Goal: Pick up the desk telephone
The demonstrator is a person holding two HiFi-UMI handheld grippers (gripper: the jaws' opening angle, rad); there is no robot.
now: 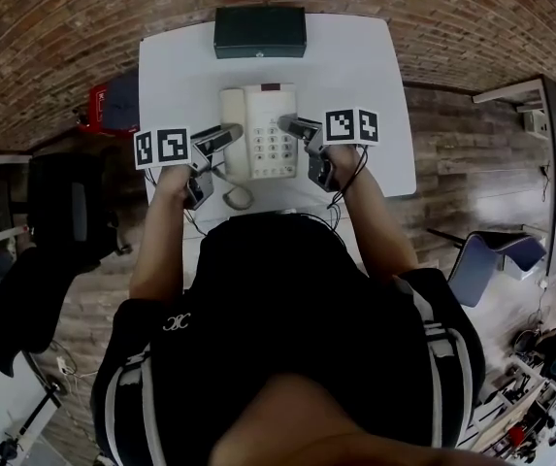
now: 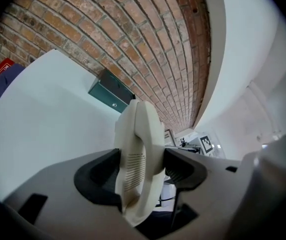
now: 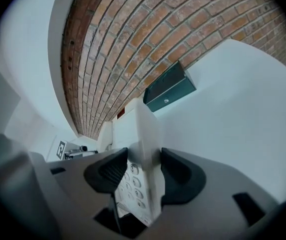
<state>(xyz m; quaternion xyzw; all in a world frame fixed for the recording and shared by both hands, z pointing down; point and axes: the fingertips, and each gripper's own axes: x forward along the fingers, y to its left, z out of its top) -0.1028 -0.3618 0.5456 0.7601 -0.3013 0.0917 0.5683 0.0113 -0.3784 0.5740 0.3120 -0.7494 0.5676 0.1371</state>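
Telephone point(image 1: 263, 124), one, in left tongs point(image 1: 225, 138), right tongs point(image 1: 292, 125)

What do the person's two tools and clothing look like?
The left tool and right tool are grey with black pads; each carries a white cube with black square markers. Black cables trail behind. The top is black, short-sleeved, white-striped.

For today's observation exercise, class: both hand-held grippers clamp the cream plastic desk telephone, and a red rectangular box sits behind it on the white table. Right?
No. The rectangular box is dark green, not red; the head view shows it. The left hand-held gripper and right hand-held gripper do clamp the cream plastic desk telephone.
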